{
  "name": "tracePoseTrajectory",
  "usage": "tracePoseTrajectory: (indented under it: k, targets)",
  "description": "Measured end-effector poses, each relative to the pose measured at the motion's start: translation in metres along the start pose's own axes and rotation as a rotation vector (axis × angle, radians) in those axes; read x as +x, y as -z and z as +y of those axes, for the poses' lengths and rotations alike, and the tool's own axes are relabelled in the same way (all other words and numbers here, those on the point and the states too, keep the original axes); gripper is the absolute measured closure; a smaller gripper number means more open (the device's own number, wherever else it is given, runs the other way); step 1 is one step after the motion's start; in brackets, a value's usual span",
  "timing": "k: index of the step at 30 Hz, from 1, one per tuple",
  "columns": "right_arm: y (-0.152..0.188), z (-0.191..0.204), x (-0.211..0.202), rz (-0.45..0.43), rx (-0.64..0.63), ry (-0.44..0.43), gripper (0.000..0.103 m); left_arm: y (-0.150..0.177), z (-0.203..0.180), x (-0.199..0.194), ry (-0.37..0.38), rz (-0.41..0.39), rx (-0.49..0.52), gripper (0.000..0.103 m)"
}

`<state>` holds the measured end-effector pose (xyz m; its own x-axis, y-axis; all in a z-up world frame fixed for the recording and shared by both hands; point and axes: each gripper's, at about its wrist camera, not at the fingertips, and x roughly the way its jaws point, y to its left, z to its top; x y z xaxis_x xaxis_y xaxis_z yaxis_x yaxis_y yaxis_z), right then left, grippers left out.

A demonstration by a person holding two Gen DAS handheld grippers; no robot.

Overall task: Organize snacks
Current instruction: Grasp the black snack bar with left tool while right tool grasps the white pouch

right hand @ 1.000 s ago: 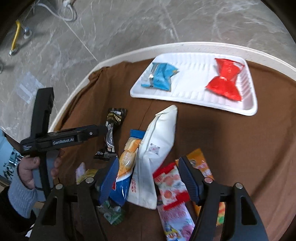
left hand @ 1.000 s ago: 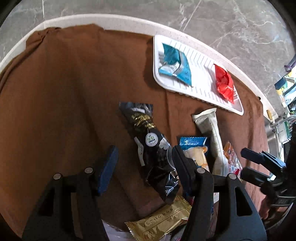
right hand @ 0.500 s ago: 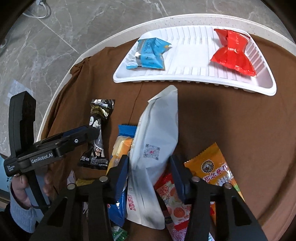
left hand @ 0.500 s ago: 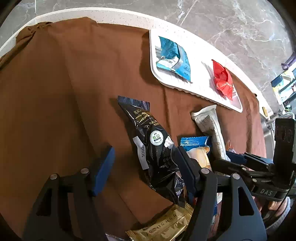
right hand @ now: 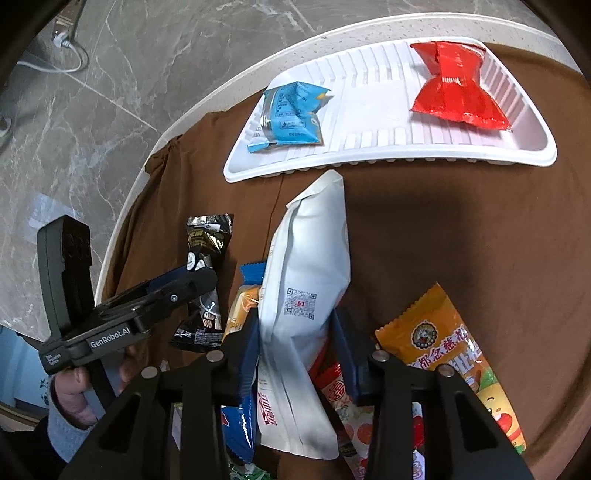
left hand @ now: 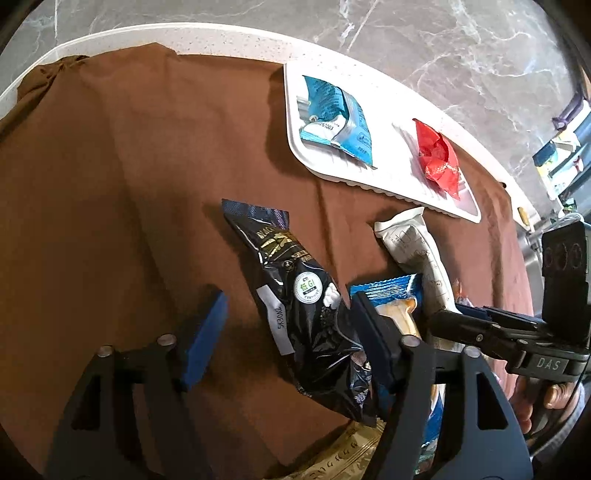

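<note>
Broadly, a round white speckled bench (left hand: 229,31) carries a matte brown cloth (left hand: 122,155), creased in soft folds. At the cloth's far edge sits a white ribbed plastic tray (right hand: 373,99), rectangular with rounded corners; a crumpled blue foil packet (right hand: 293,114) lies at one end of it and a glossy red packet (right hand: 456,86), pinched like a bow, at the other.

Nearer, loose snacks lie in a heap on the cloth. The long white pouch (right hand: 310,280), smooth and pillow-shaped with a printed QR code, points toward the tray, and the right hand-held gripper (right hand: 295,347) is clamped on its lower half, blue pads pressing both sides. Beside it on the right lies an orange packet (right hand: 443,347) with a round emblem; on the left, a blue-and-orange wrapper (right hand: 245,299) is tucked partly under the pouch.

The left hand-held gripper (left hand: 284,332) has its jaws apart, straddling a shiny, wrinkled black packet (left hand: 295,295) with gold lettering and a round white sticker; whether the pads touch it I cannot tell. A gold foil wrapper (left hand: 343,458) peeks out below.
</note>
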<state>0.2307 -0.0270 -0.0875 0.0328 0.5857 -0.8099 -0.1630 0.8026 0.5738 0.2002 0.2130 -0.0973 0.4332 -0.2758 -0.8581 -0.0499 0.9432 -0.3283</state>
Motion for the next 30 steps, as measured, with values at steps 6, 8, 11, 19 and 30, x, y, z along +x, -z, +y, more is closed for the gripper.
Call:
tracePoseTrajectory:
  k: [6, 8, 11, 19, 30]
  targets:
    - [0.0, -0.001, 0.0, 0.002, 0.018, -0.015, 0.063, -0.001, 0.0, 0.002, 0.035, 0.006, -0.019, 0.046]
    - [-0.001, -0.003, 0.003, 0.018, 0.036, -0.027, 0.057, -0.002, 0.001, 0.002, 0.038, 0.01, -0.024, 0.046]
    - [-0.001, -0.006, 0.004, 0.019, 0.052, -0.052, 0.057, -0.001, -0.001, 0.003, 0.037, 0.011, -0.013, 0.044]
    - [-0.001, -0.001, 0.005, 0.02, 0.049, -0.068, 0.049, 0.0, -0.013, 0.008, 0.043, 0.012, 0.038, 0.025]
    - [-0.004, -0.007, 0.005, 0.023, 0.05, -0.081, 0.055, -0.001, -0.011, 0.009, 0.07, -0.003, 0.007, 0.024]
